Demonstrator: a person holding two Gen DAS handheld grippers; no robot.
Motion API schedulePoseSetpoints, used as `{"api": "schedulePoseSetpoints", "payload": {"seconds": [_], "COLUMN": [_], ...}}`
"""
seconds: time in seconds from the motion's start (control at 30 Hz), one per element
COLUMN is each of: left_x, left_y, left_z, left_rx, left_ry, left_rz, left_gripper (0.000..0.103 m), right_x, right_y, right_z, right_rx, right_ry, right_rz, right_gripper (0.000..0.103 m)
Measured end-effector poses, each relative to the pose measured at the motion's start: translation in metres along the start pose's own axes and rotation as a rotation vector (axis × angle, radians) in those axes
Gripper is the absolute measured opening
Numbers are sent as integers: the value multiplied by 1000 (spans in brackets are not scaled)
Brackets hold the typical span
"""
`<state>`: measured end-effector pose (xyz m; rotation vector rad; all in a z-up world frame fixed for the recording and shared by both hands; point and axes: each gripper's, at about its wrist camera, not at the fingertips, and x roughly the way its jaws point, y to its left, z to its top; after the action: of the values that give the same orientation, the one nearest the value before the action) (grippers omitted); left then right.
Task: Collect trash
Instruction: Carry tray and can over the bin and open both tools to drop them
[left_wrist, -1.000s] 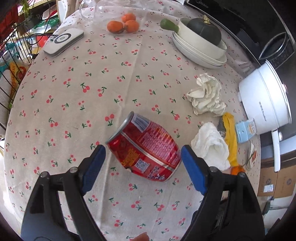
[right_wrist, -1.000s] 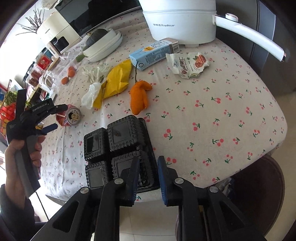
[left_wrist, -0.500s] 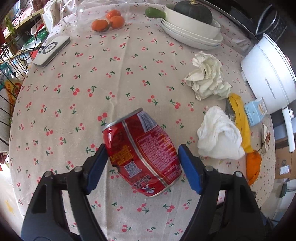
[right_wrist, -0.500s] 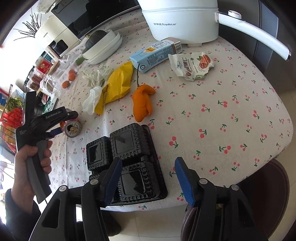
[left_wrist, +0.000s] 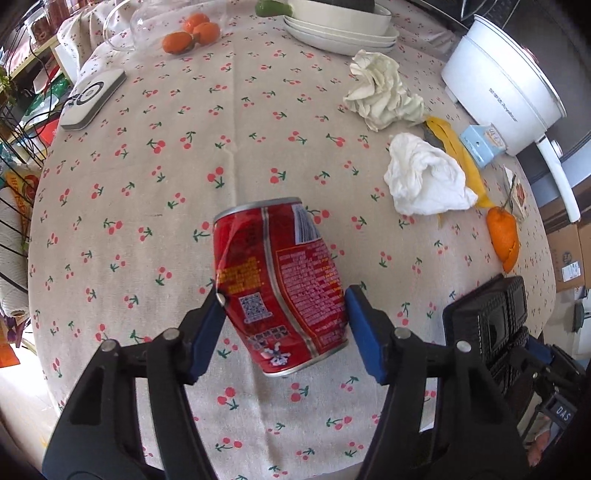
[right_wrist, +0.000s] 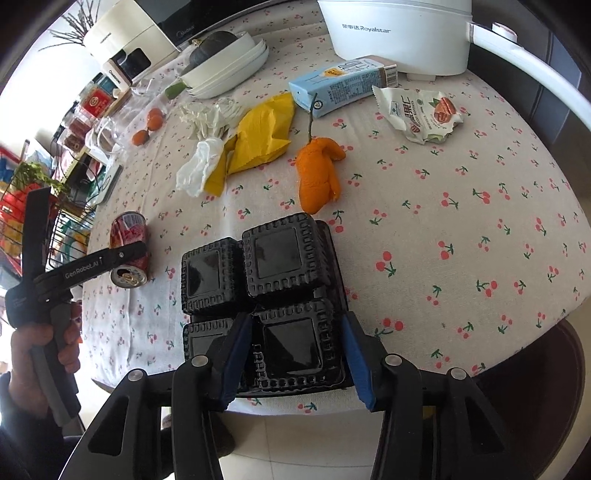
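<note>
L wrist view shows the label side of the red can (left_wrist: 280, 284), lying on the tablecloth (left_wrist: 147, 192) betw. the left tongs (left_wrist: 284, 325); jaws closing, blue pads at its sides, whether they press yet I can't tell. Can's long axis runs away from the tongs, tilted a bit left. R view alone shows its open end (right_wrist: 127, 277) facing the table edge. Right tongs (right_wrist: 293, 354) closing astride a black tray (right_wrist: 280, 295) corner, not gripped.
</note>
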<state>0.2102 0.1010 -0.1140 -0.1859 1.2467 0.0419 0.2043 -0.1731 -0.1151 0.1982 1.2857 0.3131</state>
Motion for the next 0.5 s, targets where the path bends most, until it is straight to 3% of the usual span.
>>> {"api": "schedulePoseSetpoints", "payload": {"seconds": [0.3,0.5], "left_x": [-22,-44], "left_y": [4,-18], "left_z": [-10,-23], "left_rx": [-7,61], "left_ry": [-19,-53], "left_rz": [-64,-93], "left_gripper": [65,65], "right_x": [-26,-60], "right_y": [-2,-24], "right_z": [-4,-13], "right_rx": [0,25], "right_ry": [-72,-133], "right_rz": [-6,-15], "right_gripper": [46,46]}}
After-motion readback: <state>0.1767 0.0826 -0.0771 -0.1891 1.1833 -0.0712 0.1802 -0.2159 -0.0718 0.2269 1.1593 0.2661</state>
